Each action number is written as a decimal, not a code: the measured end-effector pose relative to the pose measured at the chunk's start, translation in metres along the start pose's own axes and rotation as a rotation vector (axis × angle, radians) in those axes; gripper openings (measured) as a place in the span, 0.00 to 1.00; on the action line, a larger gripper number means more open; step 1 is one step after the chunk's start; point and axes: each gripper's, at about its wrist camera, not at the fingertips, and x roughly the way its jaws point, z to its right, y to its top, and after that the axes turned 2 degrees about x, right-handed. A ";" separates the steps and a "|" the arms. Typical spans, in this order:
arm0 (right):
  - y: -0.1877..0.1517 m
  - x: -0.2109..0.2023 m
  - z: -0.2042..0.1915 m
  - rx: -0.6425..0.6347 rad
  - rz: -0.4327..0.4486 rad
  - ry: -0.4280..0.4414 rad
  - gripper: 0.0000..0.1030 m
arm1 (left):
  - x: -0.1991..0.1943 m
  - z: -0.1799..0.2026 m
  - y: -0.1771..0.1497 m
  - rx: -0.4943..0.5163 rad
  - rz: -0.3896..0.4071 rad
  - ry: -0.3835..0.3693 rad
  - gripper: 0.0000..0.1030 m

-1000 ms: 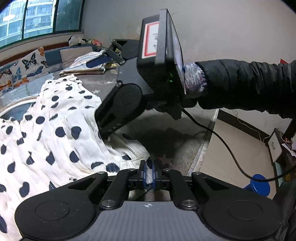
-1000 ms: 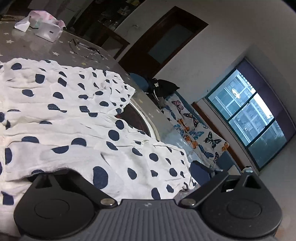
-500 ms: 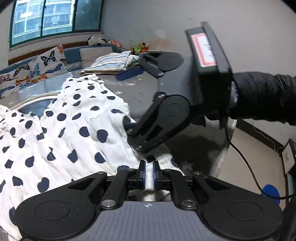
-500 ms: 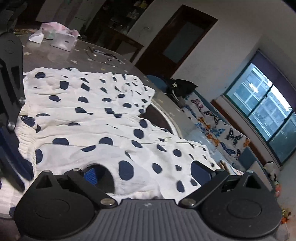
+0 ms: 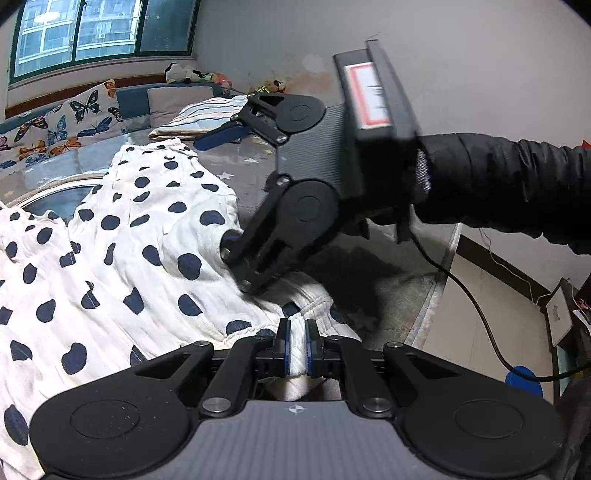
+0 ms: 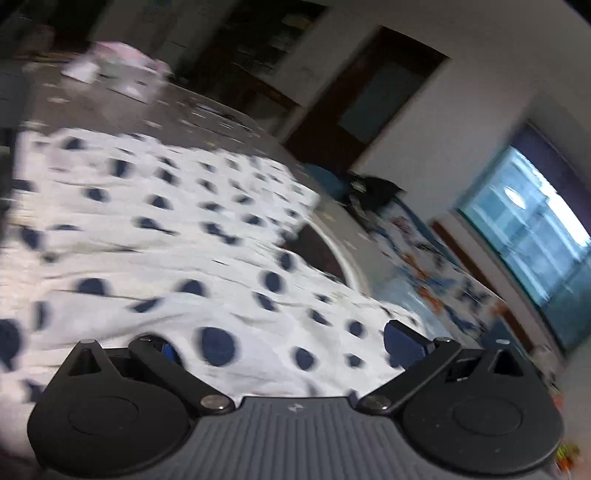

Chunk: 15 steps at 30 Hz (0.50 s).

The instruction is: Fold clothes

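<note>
A white crinkled garment with dark navy spots [image 5: 122,258] lies spread on a grey star-printed tabletop [image 5: 251,173], filling the left half of the left wrist view. Its long axis runs from the lower left of that frame toward the upper middle, where a gathered hem ends near a striped folded cloth [image 5: 207,114]. The fabric is thin, finely ribbed and rumpled into soft ridges.

At the bottom centre of that frame the left gripper [image 5: 296,349] has its blue pads drawn together on a white hem edge of the garment. The right gripper [image 5: 236,206] enters from the right of that view on a black-sleeved arm, fingers spread wide: one black finger presses into a raised fold of the garment at frame centre, the other blue-padded finger hangs above the tabletop in the upper middle.

The right wrist view is motion-blurred; the spotted cloth [image 6: 177,236] fills its left and centre, passing between the spread fingers. A butterfly-print cushion [image 5: 55,122] sits upper left below a window [image 5: 92,29].
</note>
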 end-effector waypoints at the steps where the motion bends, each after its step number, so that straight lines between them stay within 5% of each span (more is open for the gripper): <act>1: -0.001 0.003 0.001 0.008 -0.011 -0.030 1.00 | 0.000 0.001 0.000 0.002 -0.001 -0.001 0.08; 8: 0.000 -0.005 -0.020 -0.101 -0.042 -0.249 1.00 | -0.001 0.003 -0.002 0.004 -0.002 -0.009 0.07; 15: -0.006 -0.011 -0.005 -0.017 -0.102 -0.225 1.00 | -0.002 0.001 -0.002 -0.001 0.003 -0.015 0.09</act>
